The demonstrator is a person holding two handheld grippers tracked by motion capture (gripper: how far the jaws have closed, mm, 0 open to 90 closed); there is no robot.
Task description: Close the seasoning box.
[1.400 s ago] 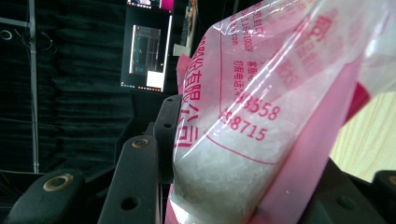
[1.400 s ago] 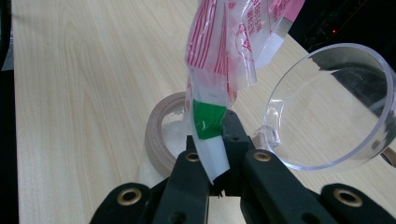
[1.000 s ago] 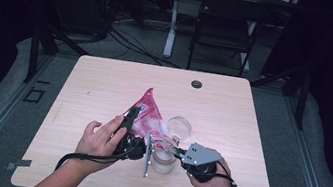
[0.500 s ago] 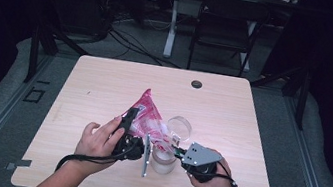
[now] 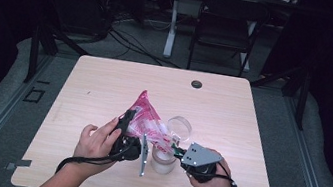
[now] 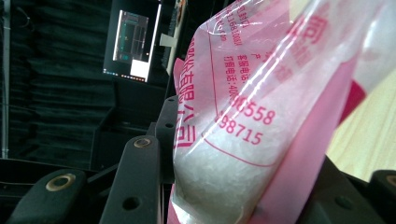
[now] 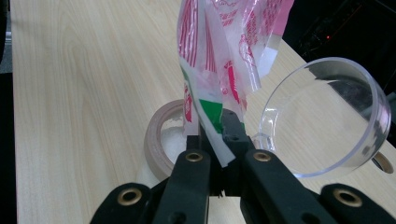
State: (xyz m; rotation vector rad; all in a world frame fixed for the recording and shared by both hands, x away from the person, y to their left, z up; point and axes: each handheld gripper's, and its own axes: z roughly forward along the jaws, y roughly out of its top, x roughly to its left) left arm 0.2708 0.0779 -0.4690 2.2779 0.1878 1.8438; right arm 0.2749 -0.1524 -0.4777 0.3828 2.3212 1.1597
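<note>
High view, held: the pink bag [image 5: 146,120] is held over the table [image 5: 105,84] between both grippers, left gripper [image 5: 125,126] at its 9 o'clock edge, right gripper [image 5: 176,151] at its 4 o'clock corner.
High view, below: a jar [image 5: 163,160] of white grains stands under the bag's lower corner, its clear lid [image 5: 179,126] tipped open at 12 o'clock.
High view, hidden: both sets of jaws are too small to judge.
Left gripper view: the bag [image 6: 261,116] is pinched between the black jaws; white grains fill its bottom; its top is cut off.
Right gripper view: the jaws are pressed together on the bag's torn corner [image 7: 210,121], with the jar [image 7: 166,140] at 10 o'clock and the lid [image 7: 327,116] at 2 o'clock.
Change: scarcely any since a second ago.
Room: pale wood table, dark room, a chair [image 5: 224,37] at 12 o'clock.
</note>
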